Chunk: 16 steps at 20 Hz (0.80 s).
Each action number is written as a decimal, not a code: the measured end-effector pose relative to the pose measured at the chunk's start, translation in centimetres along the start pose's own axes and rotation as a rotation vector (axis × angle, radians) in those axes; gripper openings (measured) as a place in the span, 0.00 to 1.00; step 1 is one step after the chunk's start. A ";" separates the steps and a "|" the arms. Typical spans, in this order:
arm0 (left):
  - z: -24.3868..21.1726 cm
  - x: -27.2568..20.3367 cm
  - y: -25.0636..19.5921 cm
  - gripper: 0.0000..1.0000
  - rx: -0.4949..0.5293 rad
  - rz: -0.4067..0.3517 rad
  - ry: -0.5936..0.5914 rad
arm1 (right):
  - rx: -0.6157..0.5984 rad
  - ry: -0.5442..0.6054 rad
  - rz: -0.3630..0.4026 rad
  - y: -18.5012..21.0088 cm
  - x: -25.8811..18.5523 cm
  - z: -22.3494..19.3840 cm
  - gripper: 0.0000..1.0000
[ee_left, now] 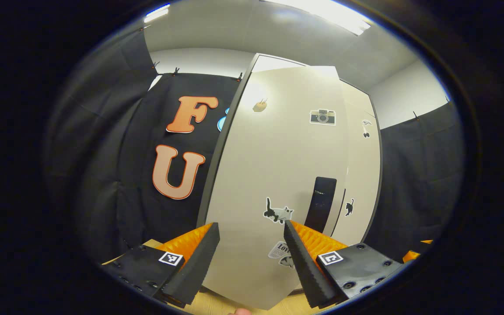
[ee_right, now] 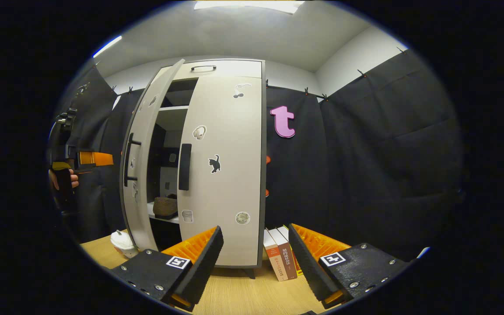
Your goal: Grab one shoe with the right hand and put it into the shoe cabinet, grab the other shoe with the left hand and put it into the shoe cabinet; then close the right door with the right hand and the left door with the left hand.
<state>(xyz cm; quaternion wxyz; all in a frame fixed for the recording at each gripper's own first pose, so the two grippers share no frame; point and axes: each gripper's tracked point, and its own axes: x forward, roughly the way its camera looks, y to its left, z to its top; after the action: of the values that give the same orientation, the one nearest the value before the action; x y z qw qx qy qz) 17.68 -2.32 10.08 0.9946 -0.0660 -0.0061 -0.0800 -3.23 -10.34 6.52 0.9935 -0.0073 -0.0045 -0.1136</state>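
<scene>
The cream shoe cabinet stands on a wooden table. Its right door lies flush with the frame, and its left door is swung partly outward. Through the gap, a brown shoe rests on a lower shelf. My right gripper is open and holds nothing, a short way in front of the right door. Close before the left door, near its black handle, my left gripper is open and apart from the panel. In the right gripper view, the left gripper and a hand show beside the left door.
Several books lean against the cabinet's right side on the wooden table. A white cup stands on the table by the foot of the left door. Black cloth walls close in behind and to both sides.
</scene>
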 end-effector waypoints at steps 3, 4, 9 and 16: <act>-1.6 1.0 -1.8 0.99 0.018 -0.031 0.030 | 0.000 0.000 -0.007 -0.3 0.0 0.0 0.92; -1.9 1.4 -2.3 0.96 0.027 -0.037 0.036 | 0.000 -0.001 -0.009 -0.5 -0.1 0.2 0.92; -3.9 3.9 -4.2 0.94 0.066 -0.074 0.083 | -0.003 -0.004 -0.025 -1.1 -0.2 0.3 0.93; -4.6 7.0 -5.2 0.96 0.111 -0.065 0.086 | 0.008 0.003 -0.047 -2.0 -0.2 0.0 0.93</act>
<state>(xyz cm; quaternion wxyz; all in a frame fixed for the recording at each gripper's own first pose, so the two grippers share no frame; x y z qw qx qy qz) 23.79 -9.12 6.39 0.9930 -0.0068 0.0301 -0.1144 -3.93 -12.25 6.56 0.9905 -0.0032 -0.0037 -0.1371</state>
